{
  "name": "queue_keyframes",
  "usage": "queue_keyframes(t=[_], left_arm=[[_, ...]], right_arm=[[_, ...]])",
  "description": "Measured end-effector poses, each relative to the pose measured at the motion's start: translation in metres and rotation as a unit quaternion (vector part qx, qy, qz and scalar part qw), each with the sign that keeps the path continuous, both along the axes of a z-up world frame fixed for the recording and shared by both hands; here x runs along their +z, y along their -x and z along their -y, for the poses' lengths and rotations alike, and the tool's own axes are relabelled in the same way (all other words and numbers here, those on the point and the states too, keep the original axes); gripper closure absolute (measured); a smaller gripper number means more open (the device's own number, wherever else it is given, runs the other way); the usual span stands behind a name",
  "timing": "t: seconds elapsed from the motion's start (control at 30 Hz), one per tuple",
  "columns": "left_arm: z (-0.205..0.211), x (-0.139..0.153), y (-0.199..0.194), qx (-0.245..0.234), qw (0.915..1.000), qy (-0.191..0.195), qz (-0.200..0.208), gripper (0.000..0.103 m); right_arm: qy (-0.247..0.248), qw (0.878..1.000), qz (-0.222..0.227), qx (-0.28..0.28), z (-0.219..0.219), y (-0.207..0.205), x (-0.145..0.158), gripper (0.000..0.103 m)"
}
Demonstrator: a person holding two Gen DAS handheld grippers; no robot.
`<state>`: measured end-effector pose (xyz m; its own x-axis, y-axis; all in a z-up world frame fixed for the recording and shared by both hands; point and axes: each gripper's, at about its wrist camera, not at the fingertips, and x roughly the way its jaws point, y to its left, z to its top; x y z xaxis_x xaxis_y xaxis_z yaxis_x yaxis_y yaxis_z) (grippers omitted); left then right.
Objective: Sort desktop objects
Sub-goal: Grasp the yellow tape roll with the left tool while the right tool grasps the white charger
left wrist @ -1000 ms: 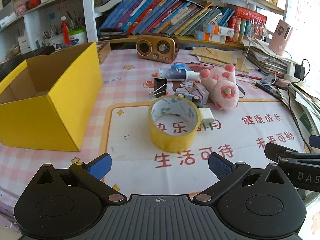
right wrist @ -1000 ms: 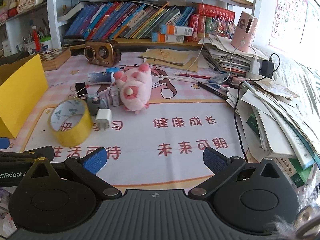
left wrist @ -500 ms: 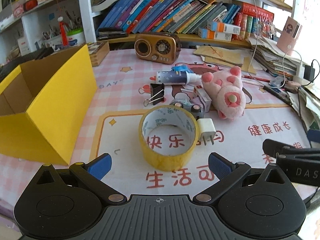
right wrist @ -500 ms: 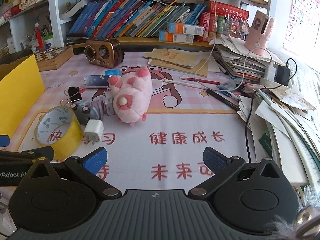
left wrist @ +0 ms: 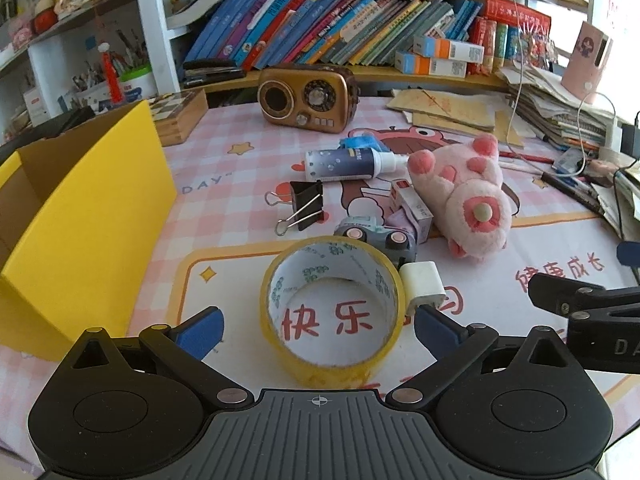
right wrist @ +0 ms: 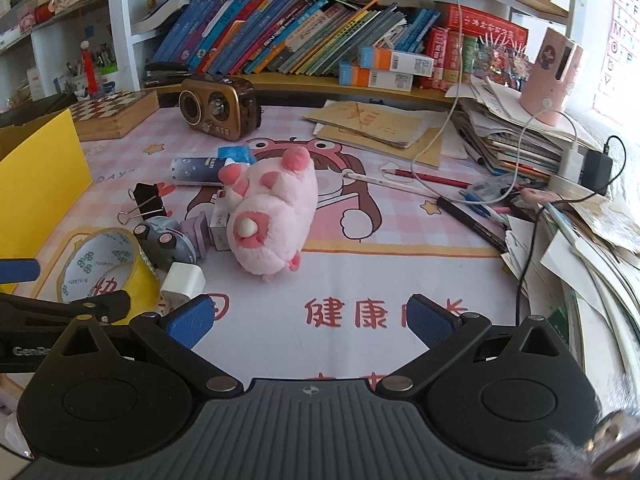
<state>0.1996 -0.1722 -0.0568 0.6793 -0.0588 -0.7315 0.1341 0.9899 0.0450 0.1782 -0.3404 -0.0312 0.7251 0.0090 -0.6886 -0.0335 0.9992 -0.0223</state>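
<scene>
A yellow tape roll (left wrist: pixel 332 308) lies on the mat, sitting between the wide-open fingers of my left gripper (left wrist: pixel 318 330). A white charger plug (left wrist: pixel 422 285) touches its right side. Behind it lie a toy car (left wrist: pixel 378 238), a small box (left wrist: pixel 414 210), a black binder clip (left wrist: pixel 304 206), a spray bottle (left wrist: pixel 348 164) and a pink plush (left wrist: pixel 468 196). The yellow box (left wrist: pixel 84 216) stands open at the left. My right gripper (right wrist: pixel 310 320) is open over bare mat, in front of the pink plush (right wrist: pixel 270 216), with the tape roll (right wrist: pixel 108 268) to its left.
A brown radio (left wrist: pixel 308 98) and a wooden chessboard box (left wrist: pixel 180 114) stand at the back. Books (left wrist: pixel 320 36) fill the shelf behind. Stacked papers, pens and cables (right wrist: pixel 560 208) crowd the right edge of the desk.
Both grippers have moved forward over the desk. The tape roll now sits between the left fingers, and the plush is closer to the right gripper.
</scene>
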Motion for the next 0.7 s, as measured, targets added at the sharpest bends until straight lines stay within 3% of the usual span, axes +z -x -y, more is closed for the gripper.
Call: queue_keyframes(t=[0.23,0.37,0.7], left_arm=[[0.009,-0.014,-0.014,-0.017,0.9996,-0.02,-0.008,0.006],[0.009,-0.019,-0.018,-0.019,0.9996,-0.018,-0.011,0.018],[-0.018,-0.003,0.0,0.023,0.9995,-0.021,-0.002,0.02]], right_arm=[[0.0,1.0,-0.01,0.013,-0.001,-0.01,-0.004,0.0],[-0.003,1.0,-0.015,0.026,-0.005,-0.013,-0.006,0.0],[-0.033,0.996,-0.031,0.071,-0.024,-0.027,-0.012,0.002]])
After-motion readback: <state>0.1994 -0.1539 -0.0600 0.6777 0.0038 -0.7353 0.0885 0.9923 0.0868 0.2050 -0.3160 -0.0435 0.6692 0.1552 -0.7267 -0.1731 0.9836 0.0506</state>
